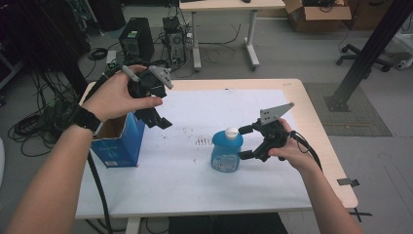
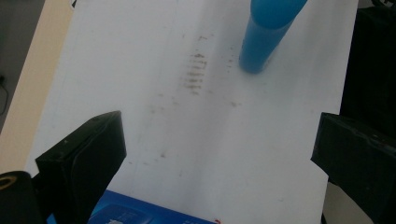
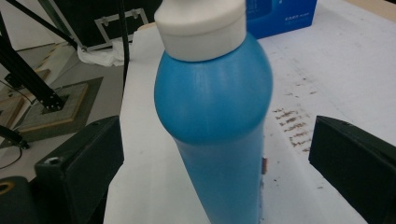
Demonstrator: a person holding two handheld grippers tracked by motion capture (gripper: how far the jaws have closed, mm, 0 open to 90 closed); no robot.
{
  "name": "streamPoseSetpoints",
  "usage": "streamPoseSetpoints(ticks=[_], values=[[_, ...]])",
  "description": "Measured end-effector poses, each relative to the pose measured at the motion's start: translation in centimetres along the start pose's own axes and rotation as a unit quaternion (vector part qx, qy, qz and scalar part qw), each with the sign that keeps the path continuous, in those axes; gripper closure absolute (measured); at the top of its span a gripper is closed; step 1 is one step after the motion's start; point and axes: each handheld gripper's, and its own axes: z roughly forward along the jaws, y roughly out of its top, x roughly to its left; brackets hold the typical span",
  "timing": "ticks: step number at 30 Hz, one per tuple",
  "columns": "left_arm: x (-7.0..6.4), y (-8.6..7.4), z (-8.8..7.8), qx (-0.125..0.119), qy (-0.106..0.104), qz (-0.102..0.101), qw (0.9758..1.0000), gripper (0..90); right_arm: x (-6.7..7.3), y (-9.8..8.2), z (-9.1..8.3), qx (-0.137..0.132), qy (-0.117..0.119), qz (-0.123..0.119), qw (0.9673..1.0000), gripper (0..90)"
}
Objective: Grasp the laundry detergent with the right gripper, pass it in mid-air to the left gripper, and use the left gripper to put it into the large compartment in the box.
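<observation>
High view: your right gripper [image 1: 247, 142] sits at the 3 o'clock side of the upright blue plastic bottle with a white cap [image 1: 227, 150], jaws spread, one beside the cap and one low by the body, neither clearly touching. The bottle stands mid-table on the white paper sheet [image 1: 185, 185], long axis vertical. Your left gripper [image 1: 155, 118] hangs raised above the open blue cardboard box [image 1: 118, 141] at the bottle's 9 o'clock, jaws apart and holding nothing. The right hand is plainly the nearer.

Left gripper view: the jaws stand wide, white sheet between them. The bottle [image 2: 268, 35] lies toward 1 o'clock, well apart, its top cut off by the frame. A corner of the box [image 2: 140, 213] shows at 6 o'clock.

Right gripper view: the bottle [image 3: 215, 121] stands between the spread jaws, a gap on each side. Its base is cut off, and the outline is blurred. Judged from this, closing is what remains.
</observation>
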Motion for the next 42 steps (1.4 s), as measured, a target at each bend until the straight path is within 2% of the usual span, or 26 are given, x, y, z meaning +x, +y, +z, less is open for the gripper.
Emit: streamPoseSetpoints(ticks=[5,9,11,17,20,25,32,42], values=[[-0.1,0.0,0.1,-0.001,0.000,0.001,1.0000,3.3,0.1,-0.2,1.2,-0.002,0.004,0.002,1.0000,4.9],[-0.1,0.0,0.1,-0.001,0.000,0.003,1.0000,3.3,0.1,-0.4,1.9,-0.009,-0.010,0.006,0.9999,6.7],[-0.1,0.0,0.1,-0.001,0.000,0.003,1.0000,3.3,0.1,-0.4,2.2,-0.013,-0.007,0.008,0.9999,6.9],[-0.2,-0.1,0.1,-0.003,0.001,0.001,1.0000,3.3,0.2,-0.6,3.1,-0.006,-0.019,0.007,0.9998,7.5],[-0.2,-0.1,0.1,-0.003,0.001,0.002,1.0000,3.4,0.1,-0.7,3.4,-0.007,-0.020,0.009,0.9997,8.6],[-0.3,-0.3,0.2,-0.004,0.001,0.000,1.0000,3.5,0.0,-0.8,3.5,-0.024,-0.020,0.015,0.9994,12.5],[-0.3,-0.4,0.0,-0.006,0.001,0.001,1.0000,3.5,0.1,-0.8,3.8,-0.023,-0.036,0.007,0.9991,15.4],[-0.3,-0.4,0.0,-0.006,0.000,0.000,1.0000,3.7,0.2,-0.9,4.2,-0.019,-0.041,0.000,0.9990,19.0]])
